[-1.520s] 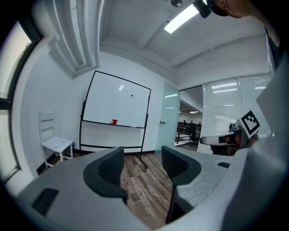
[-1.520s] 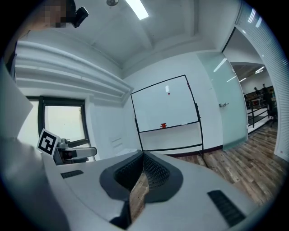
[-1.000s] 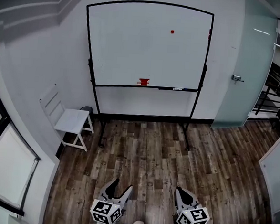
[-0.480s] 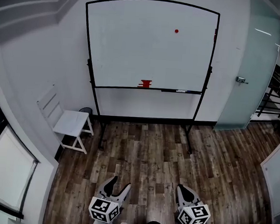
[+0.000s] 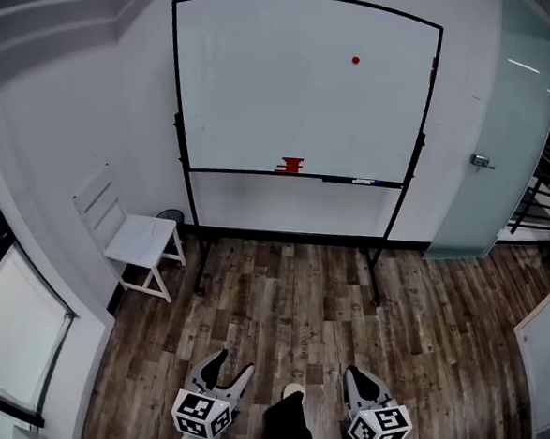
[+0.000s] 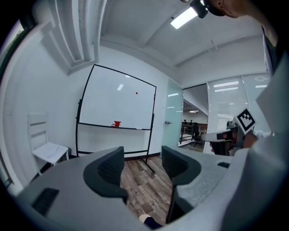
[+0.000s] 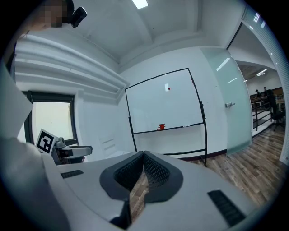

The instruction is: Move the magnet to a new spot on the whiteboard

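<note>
**Board nearer, a foot forward, magnet untouched**

Since the frame half a second back, the whiteboard [image 5: 265, 91] has grown a little in the head view and slid slightly right. A pale shoe [image 5: 293, 392] on a dark trouser leg has also come into sight at the near edge, between the two tools. The tools themselves sit a touch lower in that view.

The magnet [image 5: 355, 60], a small red dot, sits on the whiteboard's upper right part, well apart from both tools. Along the ledge [image 5: 231, 170] at the board's lower edge stands a red object [image 5: 291, 165] near the middle. A marker [image 5: 363, 182] lies to its right.

The left tongs [image 5: 227, 371] are held low at the near left, above the wooden floor [image 5: 298, 291]. Their own view shows the jaws spread wide, with only floorboards between them. The right tongs [image 5: 358, 381] are held low at the near right. Their jaws are pressed together at the tips, with nothing between them.

A white chair [image 5: 142, 237] stands by the left wall, beside the board's left leg. A frosted glass door [image 5: 506, 136] fills the far right.
</note>
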The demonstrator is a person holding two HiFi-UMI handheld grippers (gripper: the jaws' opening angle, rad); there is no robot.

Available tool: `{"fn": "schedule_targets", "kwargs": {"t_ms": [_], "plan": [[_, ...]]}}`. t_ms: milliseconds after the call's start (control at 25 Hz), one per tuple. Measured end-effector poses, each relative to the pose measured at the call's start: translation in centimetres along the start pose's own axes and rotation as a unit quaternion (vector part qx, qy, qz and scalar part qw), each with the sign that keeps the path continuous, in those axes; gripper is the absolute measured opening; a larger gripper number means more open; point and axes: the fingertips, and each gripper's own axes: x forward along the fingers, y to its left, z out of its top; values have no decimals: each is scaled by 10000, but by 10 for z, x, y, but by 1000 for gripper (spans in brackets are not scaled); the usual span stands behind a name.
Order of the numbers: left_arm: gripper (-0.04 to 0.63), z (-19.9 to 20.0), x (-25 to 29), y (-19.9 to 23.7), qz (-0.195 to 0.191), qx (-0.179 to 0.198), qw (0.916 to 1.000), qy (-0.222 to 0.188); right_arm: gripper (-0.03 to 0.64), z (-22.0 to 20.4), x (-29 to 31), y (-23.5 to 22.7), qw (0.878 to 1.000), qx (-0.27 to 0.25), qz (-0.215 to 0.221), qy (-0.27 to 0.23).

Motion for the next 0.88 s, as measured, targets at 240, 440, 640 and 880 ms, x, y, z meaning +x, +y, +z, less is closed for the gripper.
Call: {"fn": "schedule_targets", "kwargs": {"t_ms": [240,440,640,880], "plan": [[256,13,32,17,49,195,9998,-38,28,5,32,-15,10000,52,76,-1],[256,24,68,36,127,206,9997,-61,26,18,70,-36,9999,68,97,-13],[256,40,110,51,165,181,9997,-87,28,36,109,-64,9999,100,51,1],[256,55,165,73,213,119,9997,-92,27,56,162,-88,9998,63,160,29]]}}
